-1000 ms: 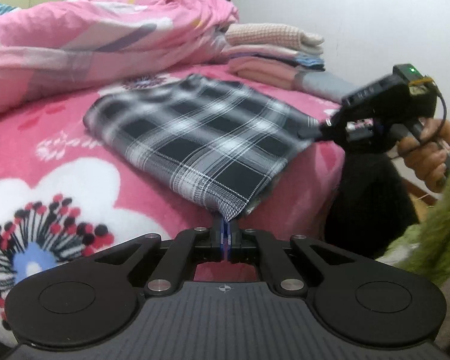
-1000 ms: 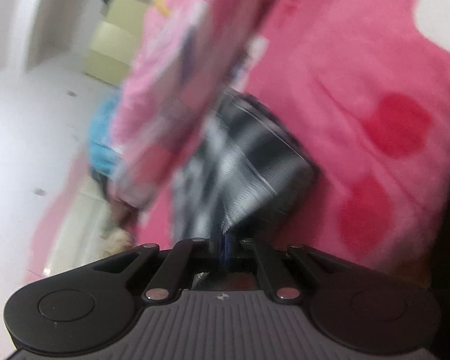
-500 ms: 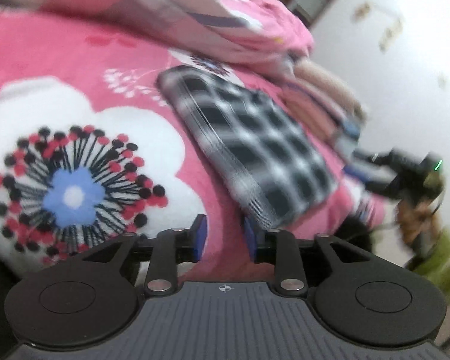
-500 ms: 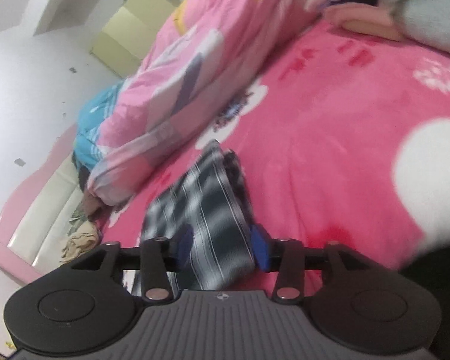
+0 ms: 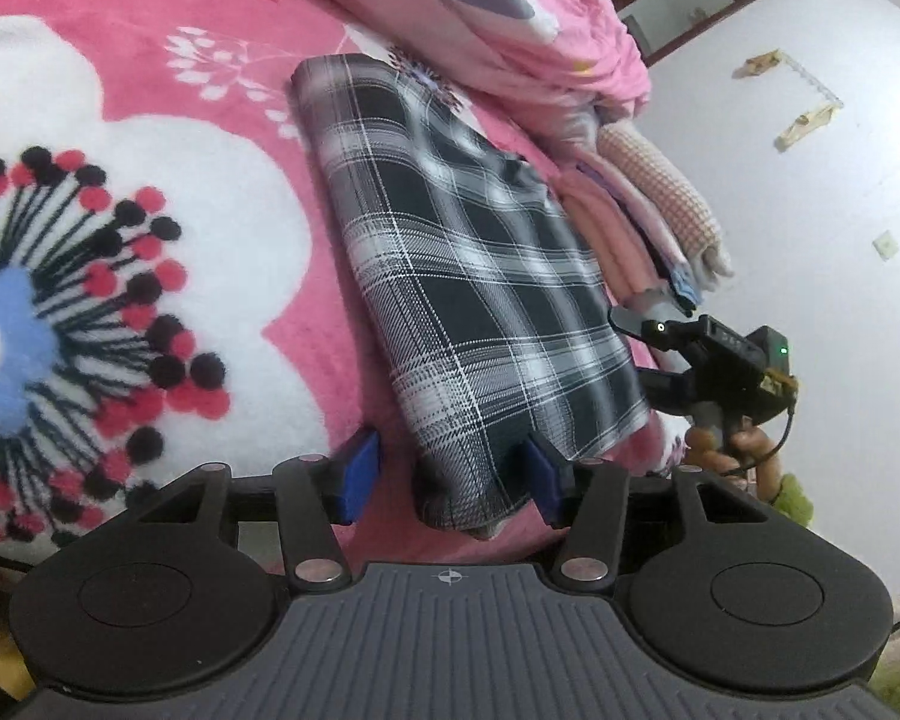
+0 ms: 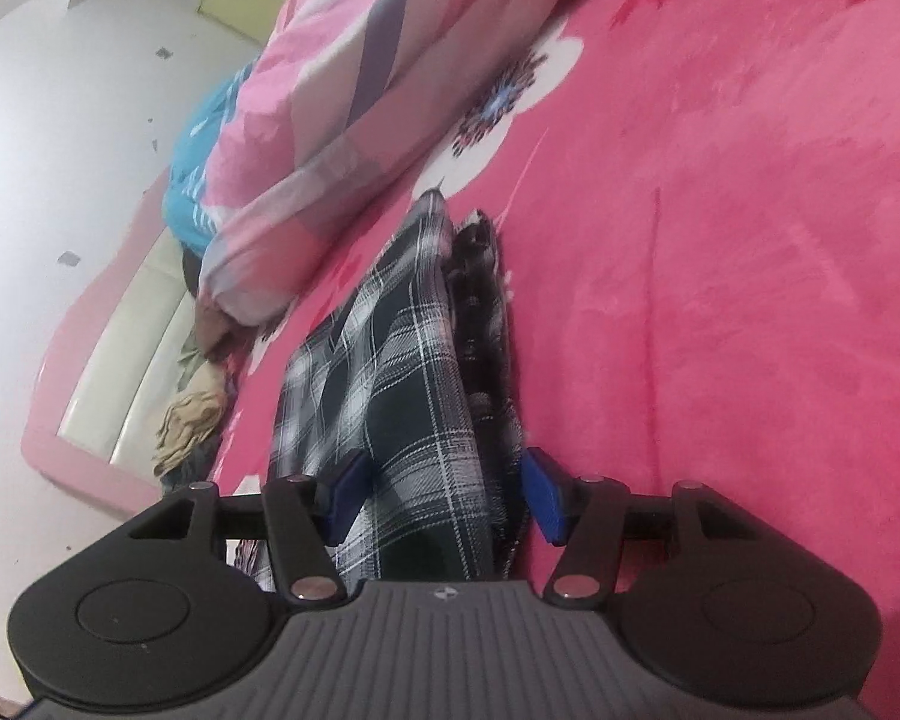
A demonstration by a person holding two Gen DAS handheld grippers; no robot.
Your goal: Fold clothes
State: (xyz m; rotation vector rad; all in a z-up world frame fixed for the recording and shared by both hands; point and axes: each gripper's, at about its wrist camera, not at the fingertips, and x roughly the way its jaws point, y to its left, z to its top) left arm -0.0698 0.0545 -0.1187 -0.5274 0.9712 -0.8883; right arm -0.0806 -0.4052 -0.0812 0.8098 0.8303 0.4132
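Fingers (image 5: pixel 363 474) of both grippers — just opening — stand parted around folded plaid garment (image 5: pixel 474 276), unclamped.

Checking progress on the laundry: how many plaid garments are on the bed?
1: the folded plaid garment lies on the pink bedspread, beside the stack of folded clothes. Others may be hidden.

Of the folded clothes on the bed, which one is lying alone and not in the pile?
The black-and-white plaid garment lies alone on the pink blanket. The other folded clothes, in pink and pale colours, are stacked in a pile beside it.
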